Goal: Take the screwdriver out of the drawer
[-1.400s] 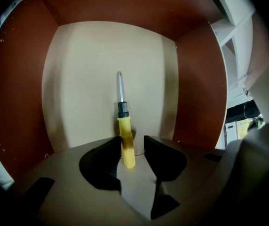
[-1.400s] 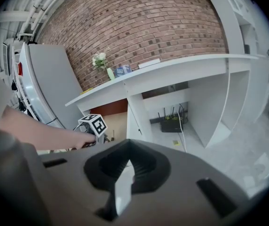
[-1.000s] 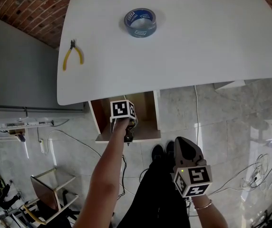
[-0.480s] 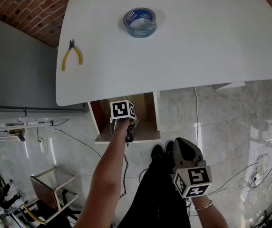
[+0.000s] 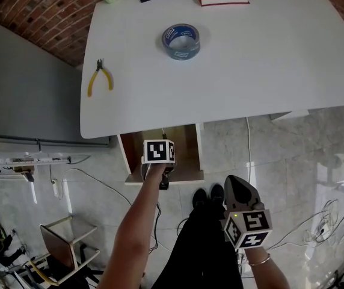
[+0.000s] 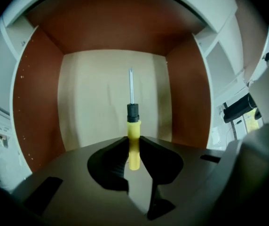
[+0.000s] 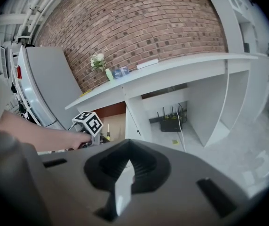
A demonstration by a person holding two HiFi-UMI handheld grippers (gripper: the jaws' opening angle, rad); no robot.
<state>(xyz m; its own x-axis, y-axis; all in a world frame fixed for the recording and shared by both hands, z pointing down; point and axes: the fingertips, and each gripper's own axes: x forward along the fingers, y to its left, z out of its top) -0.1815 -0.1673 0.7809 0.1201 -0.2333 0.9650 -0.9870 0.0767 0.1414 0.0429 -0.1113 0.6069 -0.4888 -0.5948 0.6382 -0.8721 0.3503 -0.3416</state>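
Your left gripper [image 6: 133, 147] clamps the yellow-handled screwdriver [image 6: 132, 126] over the open drawer [image 6: 38, 107]. Your right gripper [image 7: 126, 145], away from the drawer, is closed on nothing.

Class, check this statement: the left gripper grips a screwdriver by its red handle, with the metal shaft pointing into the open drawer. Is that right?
Not quite: the handle is yellow, not red. The left gripper view shows the left gripper shut on the screwdriver by its yellow handle, with the metal shaft pointing into the open drawer.
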